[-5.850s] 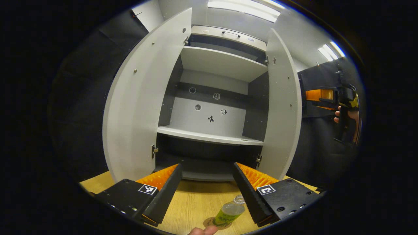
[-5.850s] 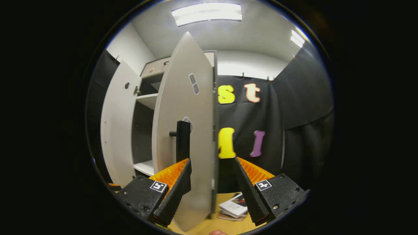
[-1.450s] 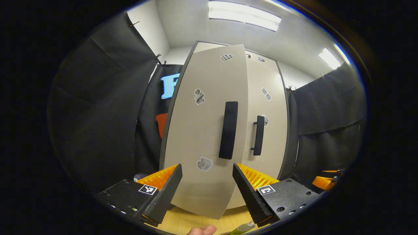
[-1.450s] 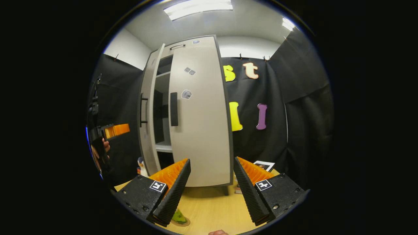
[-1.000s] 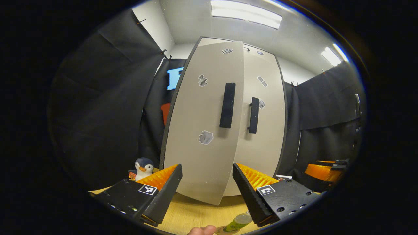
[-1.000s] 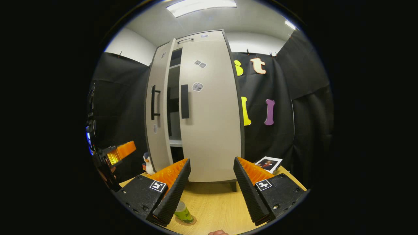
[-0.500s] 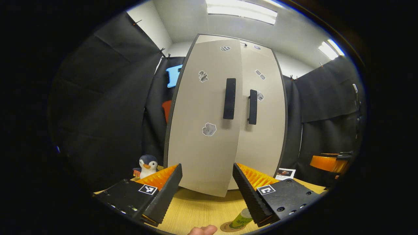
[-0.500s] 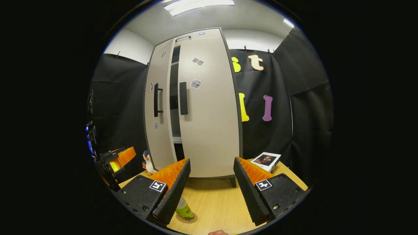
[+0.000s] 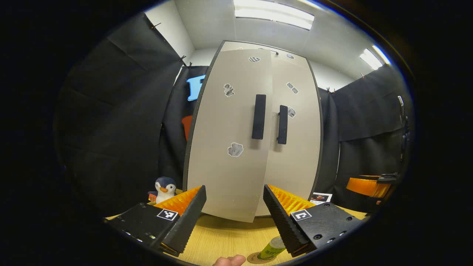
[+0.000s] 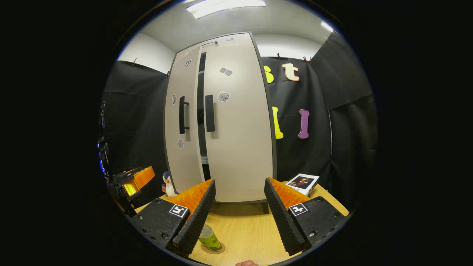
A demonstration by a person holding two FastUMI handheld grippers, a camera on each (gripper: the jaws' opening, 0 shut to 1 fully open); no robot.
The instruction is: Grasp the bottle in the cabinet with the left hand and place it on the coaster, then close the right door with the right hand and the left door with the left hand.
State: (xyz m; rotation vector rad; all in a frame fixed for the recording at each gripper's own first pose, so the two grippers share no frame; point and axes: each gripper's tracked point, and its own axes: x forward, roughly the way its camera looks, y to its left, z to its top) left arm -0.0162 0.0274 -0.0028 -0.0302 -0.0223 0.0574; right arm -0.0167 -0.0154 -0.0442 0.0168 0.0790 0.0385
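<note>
step: closing left door [image 9: 229,147] – not quite flush
next: nudge it flush
left gripper [image 9: 232,214]: fingers apart, empty
right gripper [image 10: 238,210]: apart, empty

Left gripper [image 9: 232,212] held level, jaws spread wide, nothing between the fingers [image 9: 184,221]. Right gripper [image 10: 236,214] likewise level, jaws spread wide, fingers [image 10: 196,218] bare. A fingertip [image 9: 229,261] seen just below and between the left fingers.

Pale grey cabinet [image 9: 229,147] with black handles [image 9: 258,116], green-labelled bottle [image 10: 209,238] on brown coaster [image 10: 218,249], light wooden table [image 10: 244,229], black-and-white penguin toy [image 9: 164,188]
</note>
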